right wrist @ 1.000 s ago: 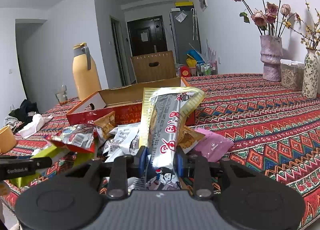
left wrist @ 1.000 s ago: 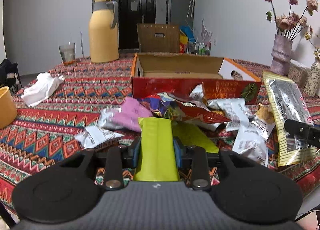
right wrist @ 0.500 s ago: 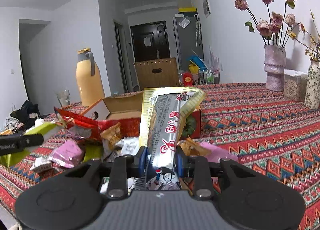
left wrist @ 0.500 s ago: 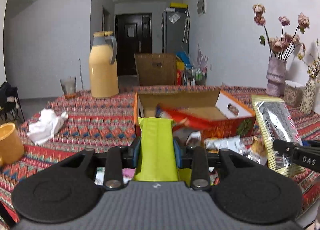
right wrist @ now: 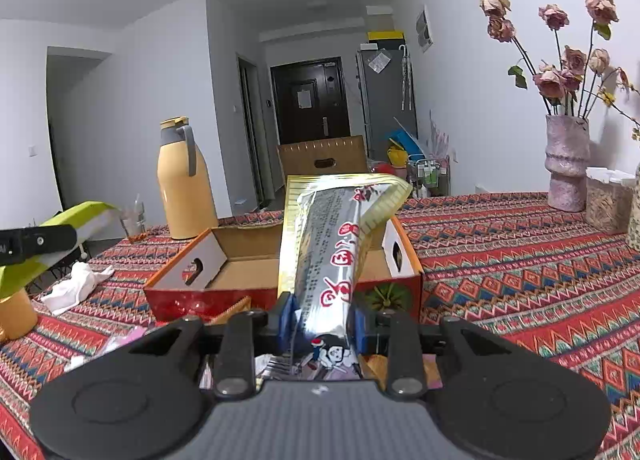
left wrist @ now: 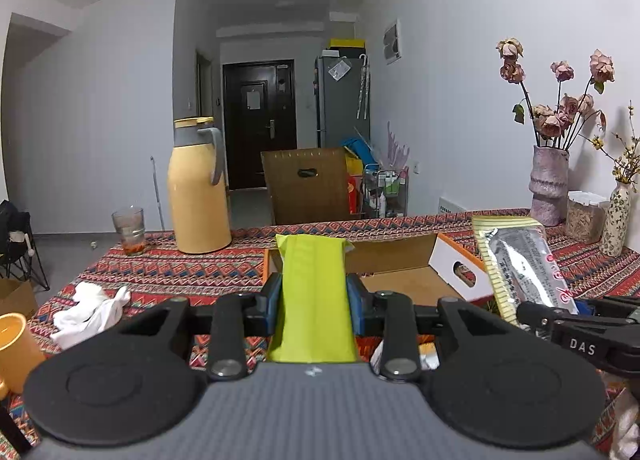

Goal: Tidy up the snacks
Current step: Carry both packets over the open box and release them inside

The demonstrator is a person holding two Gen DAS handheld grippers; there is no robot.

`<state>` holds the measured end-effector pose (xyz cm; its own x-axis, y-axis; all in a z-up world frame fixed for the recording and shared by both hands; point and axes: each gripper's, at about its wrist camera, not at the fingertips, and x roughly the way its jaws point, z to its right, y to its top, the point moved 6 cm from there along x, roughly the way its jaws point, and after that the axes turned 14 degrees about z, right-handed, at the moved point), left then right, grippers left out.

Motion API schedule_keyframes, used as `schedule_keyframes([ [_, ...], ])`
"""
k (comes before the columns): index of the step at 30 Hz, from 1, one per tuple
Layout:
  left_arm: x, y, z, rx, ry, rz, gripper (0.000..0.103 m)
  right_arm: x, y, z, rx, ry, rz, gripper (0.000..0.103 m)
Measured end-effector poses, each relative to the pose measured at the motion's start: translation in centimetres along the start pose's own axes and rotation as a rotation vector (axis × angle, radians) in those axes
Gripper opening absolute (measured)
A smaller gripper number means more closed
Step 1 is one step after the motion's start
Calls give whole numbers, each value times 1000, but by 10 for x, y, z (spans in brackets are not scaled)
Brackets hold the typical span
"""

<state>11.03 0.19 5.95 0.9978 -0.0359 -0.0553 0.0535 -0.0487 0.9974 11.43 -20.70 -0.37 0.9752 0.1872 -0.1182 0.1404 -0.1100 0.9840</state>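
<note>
Currently left gripper [left wrist: 313, 302] is clamped on the lime-green packet [left wrist: 312, 292], right gripper [right wrist: 322, 324] on the silver-gold packet [right wrist: 336, 248]. I hold both up clear of the pile, cardboard box [right wrist: 240, 272] open just ahead, so I can drop them in.

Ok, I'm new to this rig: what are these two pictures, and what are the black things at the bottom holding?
Each picture comes from a camera on hand-held tongs, looking forward along two fingers. The black shapes at the bottom are the tongs themselves.

In the left view, the left tongs are shut on a lime-green snack packet. In the right view, the right tongs are shut on a silver and gold snack packet.

Ahead, on a patterned tablecloth, sits an open red cardboard box, with a yellow jug, a crumpled white tissue and flower vases around it.
</note>
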Motion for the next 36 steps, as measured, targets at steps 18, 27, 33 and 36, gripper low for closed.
schedule_keyframes([
  [18,138,2,9,-55,12,-78,34,138,44,3,-15,21,-20,29],
  [27,188,-24,-1,-92,36,-133,34,197,11,13,14,12,-126,29],
  [33,198,-40,-8,-112,45,-166,34,211,-6,17,17,10,-171,29],
  [36,202,-48,-12,-125,46,-193,34,213,-14,17,8,-2,-188,29],
])
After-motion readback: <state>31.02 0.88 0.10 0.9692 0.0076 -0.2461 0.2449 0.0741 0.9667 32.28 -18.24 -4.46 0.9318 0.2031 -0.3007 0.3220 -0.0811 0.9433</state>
